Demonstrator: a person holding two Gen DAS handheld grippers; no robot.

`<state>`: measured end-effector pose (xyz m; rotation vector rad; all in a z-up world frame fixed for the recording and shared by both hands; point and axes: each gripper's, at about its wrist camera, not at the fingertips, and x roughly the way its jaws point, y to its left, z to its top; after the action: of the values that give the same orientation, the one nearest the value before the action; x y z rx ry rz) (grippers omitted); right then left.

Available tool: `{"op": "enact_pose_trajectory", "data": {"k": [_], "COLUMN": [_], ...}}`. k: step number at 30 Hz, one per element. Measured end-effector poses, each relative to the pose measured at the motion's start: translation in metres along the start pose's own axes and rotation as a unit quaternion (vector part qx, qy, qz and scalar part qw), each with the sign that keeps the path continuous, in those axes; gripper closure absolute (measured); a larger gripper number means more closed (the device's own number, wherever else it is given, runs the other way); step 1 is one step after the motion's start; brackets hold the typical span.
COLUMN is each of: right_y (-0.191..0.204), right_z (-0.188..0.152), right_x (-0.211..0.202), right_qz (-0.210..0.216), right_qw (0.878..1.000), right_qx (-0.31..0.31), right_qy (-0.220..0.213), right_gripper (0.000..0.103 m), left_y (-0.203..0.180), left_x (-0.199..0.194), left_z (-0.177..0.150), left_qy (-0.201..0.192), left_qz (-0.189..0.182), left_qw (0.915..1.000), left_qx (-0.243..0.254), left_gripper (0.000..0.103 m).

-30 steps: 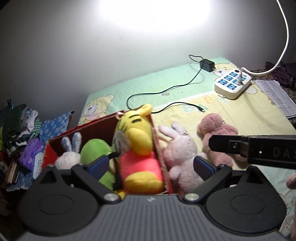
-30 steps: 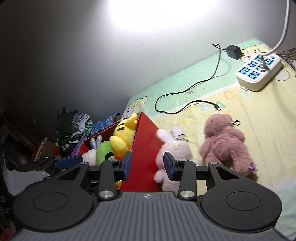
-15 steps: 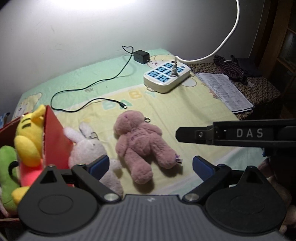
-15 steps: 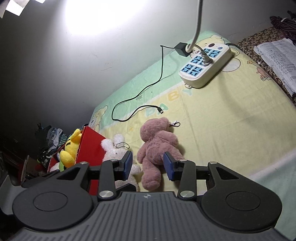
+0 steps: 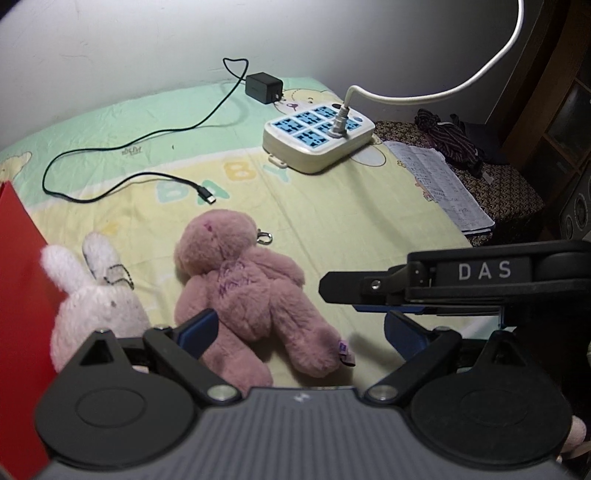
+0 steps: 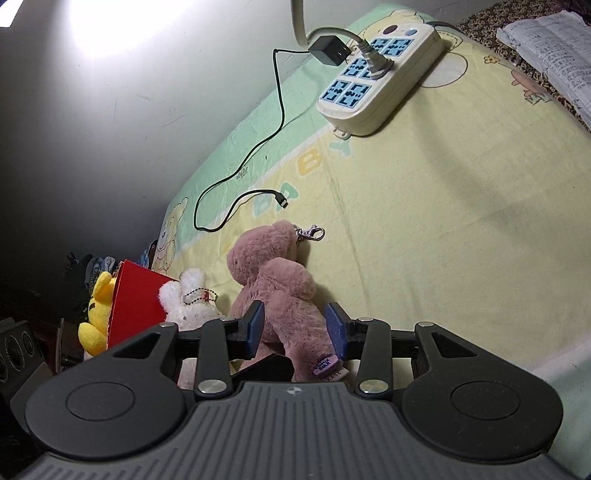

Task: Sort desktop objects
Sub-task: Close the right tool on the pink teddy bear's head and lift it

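Soft printed sheet, fuzzy mauve plush bear (image 6: 275, 295) (keychain clip), right claw (image 6: 294, 328) straddling it, left claw (image 5: 299, 338) wide.

A strong lamp glare burns white on the wall (image 6: 92, 33) at far left. Near corners fall dark, and straight edges curve.

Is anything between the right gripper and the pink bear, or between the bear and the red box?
Nothing blocks the right gripper: its open fingers already straddle the pink bear's leg. The white bunny lies between the bear and the red box, against the box's wall.
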<state>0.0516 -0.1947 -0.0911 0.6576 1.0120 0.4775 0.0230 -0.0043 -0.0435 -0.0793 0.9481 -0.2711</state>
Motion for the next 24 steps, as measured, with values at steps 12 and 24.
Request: {"op": "enact_pose_trajectory", "data": {"k": [12, 24], "right_y": [0.003, 0.000], "right_z": [0.013, 0.021], "right_x": [0.039, 0.062], "right_qz": [0.022, 0.048], "right_qw": [0.999, 0.998], "right_qx": [-0.014, -0.010], "right_qy": [0.035, 0.049], "right_gripper": [0.062, 0.060], "left_y": [0.016, 0.030], "left_x": [0.030, 0.043], "left_z": [0.004, 0.010], "left_qy": [0.009, 0.005], "left_qz": [-0.023, -0.008], "left_qw": [0.9996, 0.9997], "left_qx": [-0.015, -0.021], "left_gripper": [0.008, 0.007]}}
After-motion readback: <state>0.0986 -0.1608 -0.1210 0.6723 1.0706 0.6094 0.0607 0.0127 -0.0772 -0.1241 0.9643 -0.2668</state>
